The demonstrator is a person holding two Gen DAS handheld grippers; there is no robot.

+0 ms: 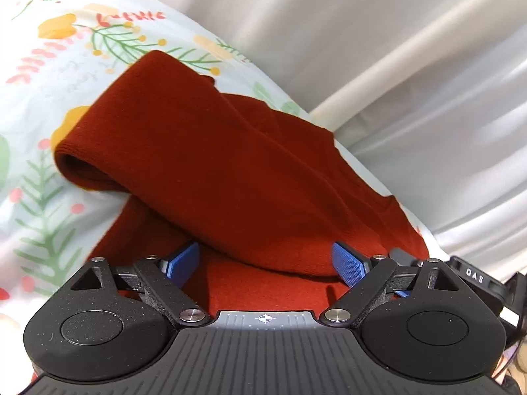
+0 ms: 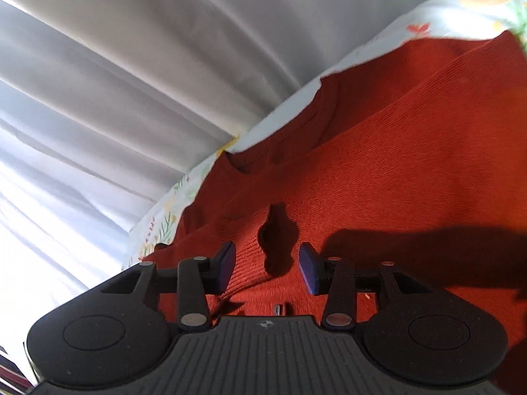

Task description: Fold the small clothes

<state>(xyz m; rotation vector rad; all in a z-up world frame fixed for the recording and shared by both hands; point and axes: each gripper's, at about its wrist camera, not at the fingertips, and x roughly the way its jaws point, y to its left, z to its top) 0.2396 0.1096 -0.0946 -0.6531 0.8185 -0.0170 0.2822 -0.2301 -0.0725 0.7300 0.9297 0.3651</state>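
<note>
Item: red garment (image 1: 210, 151), half-folded by the bedsheet's (image 1: 42, 105) far edge; your left gripper (image 1: 265, 263) and right gripper (image 2: 267, 268), jaws apart, grip nothing, so the loose flap may slide open.

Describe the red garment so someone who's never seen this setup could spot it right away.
Find the floral sheet in front of the white curtain. On it lies a rust-red knit garment, one part folded over the rest. It is the only plain, dark thing on the pale print.
</note>
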